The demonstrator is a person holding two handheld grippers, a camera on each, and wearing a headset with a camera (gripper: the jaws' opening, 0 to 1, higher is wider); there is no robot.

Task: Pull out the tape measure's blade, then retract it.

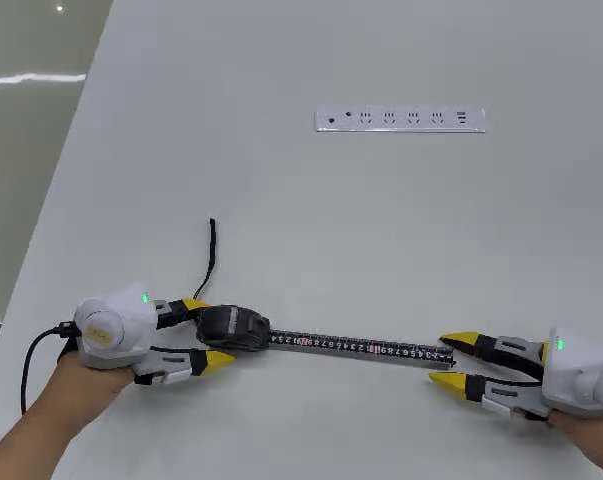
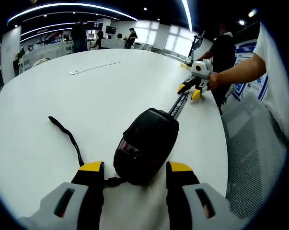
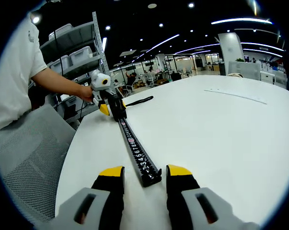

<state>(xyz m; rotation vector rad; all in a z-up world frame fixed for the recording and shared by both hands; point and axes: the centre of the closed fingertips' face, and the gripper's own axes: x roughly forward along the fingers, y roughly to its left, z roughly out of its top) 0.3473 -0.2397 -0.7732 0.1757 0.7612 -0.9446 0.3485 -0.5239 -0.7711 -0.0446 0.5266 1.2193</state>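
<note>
A black tape measure case [image 1: 233,326] lies on the white table [image 1: 311,230], its wrist strap [image 1: 211,255] trailing away behind it. The dark blade [image 1: 361,347] runs out flat to the right. My left gripper [image 1: 206,332] is open, its yellow tips on either side of the case's rear [image 2: 146,143]. My right gripper [image 1: 453,360] is open too, with the blade's end hook [image 3: 151,177] lying between its tips, untouched. Along the blade [image 3: 134,146], the right gripper view shows the case [image 3: 116,109] far off; the left gripper view shows the right gripper [image 2: 190,91] at the blade's end.
A white power strip [image 1: 399,120] lies flat at the far side of the table. The table's left edge [image 1: 51,190] slants toward me, with floor beyond it. A black cable [image 1: 29,365] hangs from the left gripper. A grey mesh chair [image 3: 24,153] stands by the table.
</note>
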